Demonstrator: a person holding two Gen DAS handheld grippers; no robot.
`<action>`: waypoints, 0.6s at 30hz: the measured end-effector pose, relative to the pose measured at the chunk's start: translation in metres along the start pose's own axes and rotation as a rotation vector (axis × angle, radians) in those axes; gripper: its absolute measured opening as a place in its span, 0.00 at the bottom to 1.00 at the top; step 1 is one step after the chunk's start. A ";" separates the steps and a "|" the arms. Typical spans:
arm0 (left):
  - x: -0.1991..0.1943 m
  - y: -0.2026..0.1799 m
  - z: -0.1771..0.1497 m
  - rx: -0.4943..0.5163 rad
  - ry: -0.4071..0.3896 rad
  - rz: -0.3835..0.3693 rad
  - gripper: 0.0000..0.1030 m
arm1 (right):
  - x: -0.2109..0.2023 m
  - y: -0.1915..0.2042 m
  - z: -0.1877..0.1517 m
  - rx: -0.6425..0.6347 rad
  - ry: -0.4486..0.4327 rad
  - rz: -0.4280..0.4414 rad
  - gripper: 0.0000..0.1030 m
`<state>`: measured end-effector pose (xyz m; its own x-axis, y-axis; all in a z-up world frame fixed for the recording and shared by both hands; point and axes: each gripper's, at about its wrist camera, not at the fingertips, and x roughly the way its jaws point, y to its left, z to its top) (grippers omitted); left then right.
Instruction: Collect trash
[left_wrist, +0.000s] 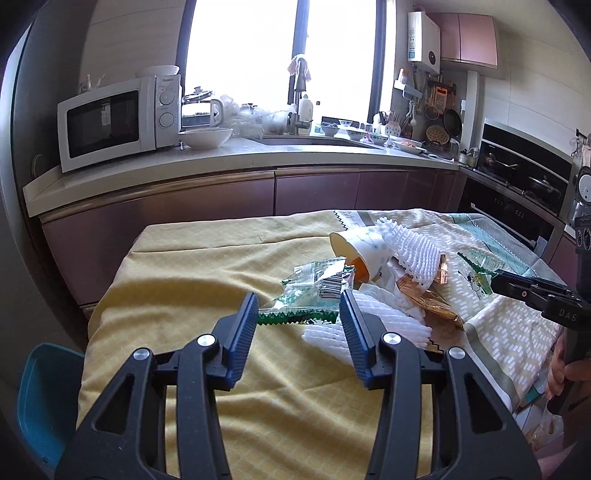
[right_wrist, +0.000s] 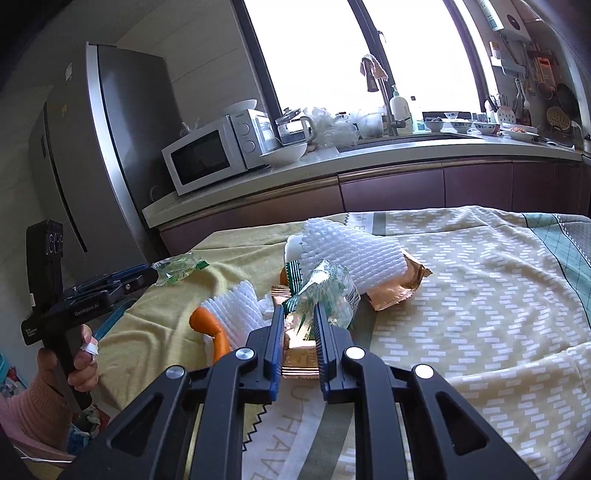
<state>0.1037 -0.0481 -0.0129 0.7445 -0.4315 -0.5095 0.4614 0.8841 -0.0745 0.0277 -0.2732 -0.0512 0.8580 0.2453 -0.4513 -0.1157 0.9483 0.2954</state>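
A heap of trash lies on the cloth-covered table (left_wrist: 177, 280): a green-and-clear wrapper (left_wrist: 306, 295), a tipped paper cup (left_wrist: 360, 254), white foam nets (left_wrist: 413, 254) and copper foil wrappers (left_wrist: 428, 302). My left gripper (left_wrist: 299, 306) is open, its tips at either side of the green wrapper's near end. In the right wrist view my right gripper (right_wrist: 299, 314) is shut on a second green-and-clear wrapper (right_wrist: 327, 291), held above the foil wrappers (right_wrist: 391, 291). Orange peel (right_wrist: 210, 325) and a foam net (right_wrist: 351, 251) lie beside it. The left gripper also shows at the left of the right wrist view (right_wrist: 147, 275).
A kitchen counter (left_wrist: 258, 162) runs behind the table with a microwave (left_wrist: 114, 118), a white bowl (left_wrist: 205, 137) and a sink. A fridge (right_wrist: 96, 155) stands at the left. A blue chair (left_wrist: 44, 398) sits by the table's near left corner. An oven (left_wrist: 517, 184) is at the right.
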 end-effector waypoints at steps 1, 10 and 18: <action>-0.005 0.003 -0.001 -0.006 -0.006 0.005 0.44 | 0.000 0.004 0.001 -0.008 -0.002 0.009 0.14; -0.042 0.028 -0.014 -0.062 -0.035 0.037 0.44 | 0.011 0.039 0.006 -0.051 0.001 0.112 0.14; -0.073 0.057 -0.029 -0.130 -0.045 0.088 0.44 | 0.030 0.076 0.008 -0.083 0.034 0.228 0.14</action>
<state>0.0616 0.0389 -0.0045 0.8017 -0.3564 -0.4798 0.3293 0.9333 -0.1430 0.0488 -0.1948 -0.0358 0.7879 0.4598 -0.4097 -0.3463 0.8809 0.3227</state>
